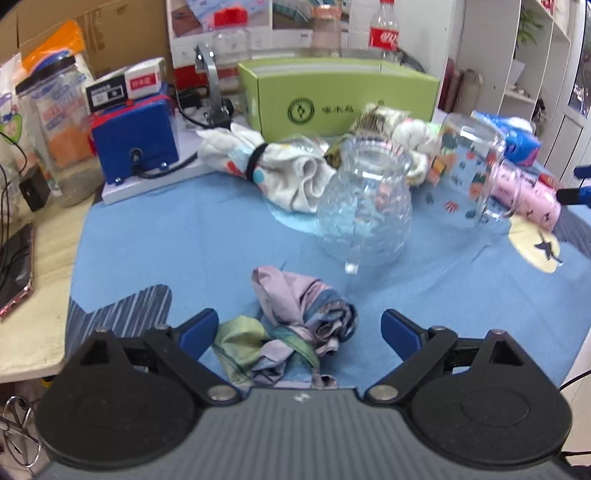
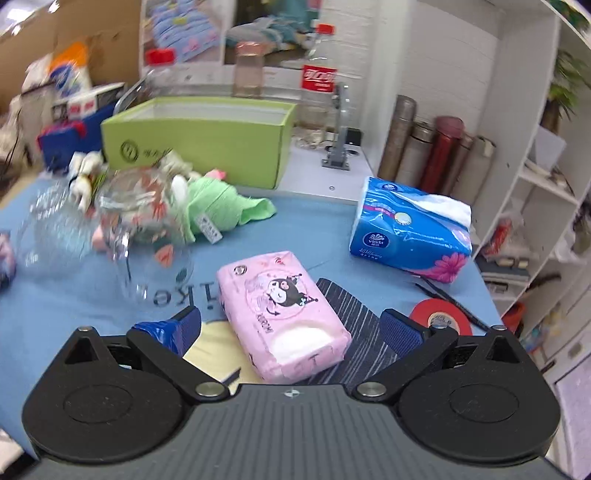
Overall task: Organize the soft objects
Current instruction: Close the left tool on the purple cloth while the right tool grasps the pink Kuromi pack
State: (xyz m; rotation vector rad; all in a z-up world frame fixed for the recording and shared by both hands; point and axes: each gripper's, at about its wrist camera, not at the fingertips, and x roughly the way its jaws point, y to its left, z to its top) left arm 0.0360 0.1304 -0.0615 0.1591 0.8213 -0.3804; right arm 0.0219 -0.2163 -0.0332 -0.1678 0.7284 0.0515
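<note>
My left gripper is open, its blue fingers standing on either side of a crumpled pastel cloth that lies on the blue tablecloth, apart from both pads. My right gripper is open around a pink tissue pack with a cartoon print, not pressing it. A blue tissue pack lies further right. A green cloth and a tied white patterned cloth lie in front of the open green box.
A clear glass jar and a printed glass mug stand mid-table. A blue device, plastic jars, a cola bottle, flasks, red tape roll, a phone and white shelves ring the table.
</note>
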